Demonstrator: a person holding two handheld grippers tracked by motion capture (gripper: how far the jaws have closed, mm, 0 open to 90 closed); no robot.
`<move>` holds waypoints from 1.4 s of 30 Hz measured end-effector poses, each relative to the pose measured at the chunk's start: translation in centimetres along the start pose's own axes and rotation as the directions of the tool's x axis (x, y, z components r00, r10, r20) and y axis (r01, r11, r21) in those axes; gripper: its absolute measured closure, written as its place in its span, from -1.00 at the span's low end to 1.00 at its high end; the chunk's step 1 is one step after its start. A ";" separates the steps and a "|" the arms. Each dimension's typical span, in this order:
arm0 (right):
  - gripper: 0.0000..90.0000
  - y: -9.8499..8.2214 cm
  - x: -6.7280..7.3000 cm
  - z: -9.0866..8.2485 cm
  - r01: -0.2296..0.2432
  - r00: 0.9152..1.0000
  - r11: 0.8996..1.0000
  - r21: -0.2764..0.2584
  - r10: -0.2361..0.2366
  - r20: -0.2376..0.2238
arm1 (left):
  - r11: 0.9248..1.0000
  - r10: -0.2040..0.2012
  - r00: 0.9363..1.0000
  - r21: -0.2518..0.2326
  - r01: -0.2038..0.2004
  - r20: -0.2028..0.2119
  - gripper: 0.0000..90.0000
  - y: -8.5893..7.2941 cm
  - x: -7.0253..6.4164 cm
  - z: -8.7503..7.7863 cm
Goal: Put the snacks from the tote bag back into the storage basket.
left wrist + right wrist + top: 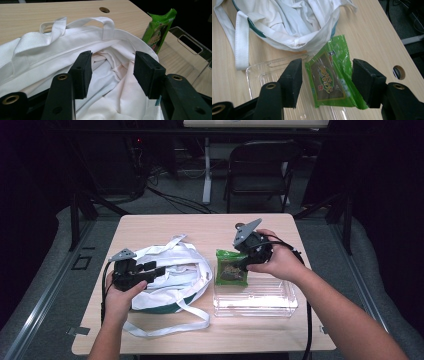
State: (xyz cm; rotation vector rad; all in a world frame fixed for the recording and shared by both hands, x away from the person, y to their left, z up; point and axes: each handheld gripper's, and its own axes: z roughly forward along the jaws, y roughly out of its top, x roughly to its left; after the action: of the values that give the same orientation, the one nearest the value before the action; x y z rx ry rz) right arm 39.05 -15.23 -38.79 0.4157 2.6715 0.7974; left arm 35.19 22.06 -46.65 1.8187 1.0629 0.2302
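Green snack packet (331, 77) between the jaws of the right gripper (243, 262), standing tilted at the far left corner of the clear plastic tray (270, 306), just right of the white tote bag (172, 270). Cannot tell whether the pads press on the packet: in the right gripper view, a gap on the left side, right edge close to the pad. Left gripper (150, 270) unclenched, jaws spread over the crumpled mouth of the bag, nothing pinched between them. Bag slumped on the wooden table (200, 227), straps trailing toward the near edge. Folding chair (260, 167) beyond the table.
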 end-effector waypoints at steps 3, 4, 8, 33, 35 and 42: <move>-0.07 -0.6 -0.1 -0.3 -0.025 1.000 1.000 -0.004 0.025 0.012 | 1.000 0.000 1.000 0.000 0.000 0.002 0.09 0.0 0.0 0.0; -0.07 -0.8 -0.1 -0.4 -0.032 0.999 0.999 -0.005 0.032 0.015 | 1.000 0.001 1.000 0.001 -0.001 -0.001 0.09 0.0 0.0 0.0; -0.06 -1.7 -0.1 -1.1 -0.067 0.997 0.998 -0.016 0.067 0.033 | 1.000 0.009 1.000 0.009 -0.009 -0.003 0.09 0.0 0.0 0.1; -0.05 -10.7 3.4 -4.0 -0.275 0.950 0.945 -0.178 0.296 0.103 | 1.000 0.006 1.000 0.011 -0.006 -0.006 0.07 -0.1 0.0 0.1; -0.05 -11.5 3.9 -4.1 -0.297 0.943 0.936 -0.191 0.319 0.097 | 1.000 0.007 1.000 0.012 -0.007 -0.007 0.07 -0.1 0.0 0.1; -0.04 -13.2 5.5 -3.9 -0.327 0.929 0.918 -0.225 0.356 0.104 | 1.000 0.012 1.000 0.020 -0.012 -0.010 0.07 -0.1 0.0 0.1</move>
State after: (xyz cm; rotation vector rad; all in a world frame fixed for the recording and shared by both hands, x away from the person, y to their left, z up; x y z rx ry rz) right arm 30.13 -25.69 -44.44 0.8695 2.3834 1.0854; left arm 35.22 21.99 -46.79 1.8435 1.0648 0.2366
